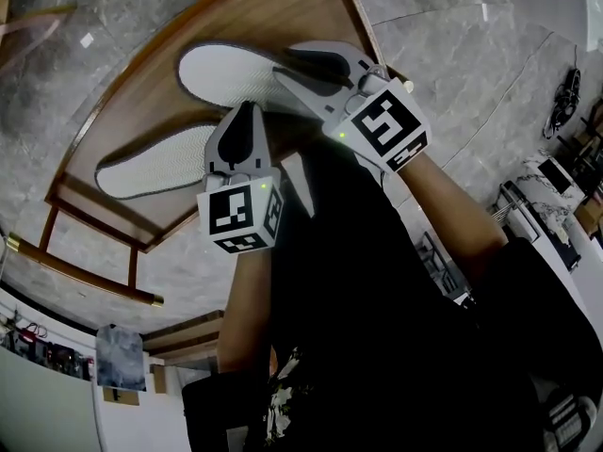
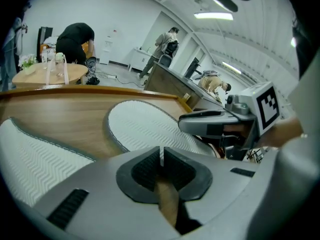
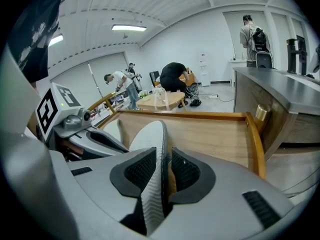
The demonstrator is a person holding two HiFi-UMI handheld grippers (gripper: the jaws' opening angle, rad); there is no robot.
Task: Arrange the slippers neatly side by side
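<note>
The right gripper (image 3: pixel 165 160) is clamped on the heel edge of the far slipper (image 3: pixel 149 141), sole up on the wooden table (image 3: pixel 210 134). The left gripper (image 2: pixel 161 158), closed and empty, sits beside the near slipper (image 2: pixel 35 159).

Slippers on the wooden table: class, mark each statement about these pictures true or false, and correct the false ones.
1. The left slipper and the right slipper both show white soles. True.
2. They lie on the stone floor. False: they are at the wooden table.
3. The right slipper's edge is between the jaws of the right tool. True.
4. The jaws of the left tool stand wide apart. False: they are together.
</note>
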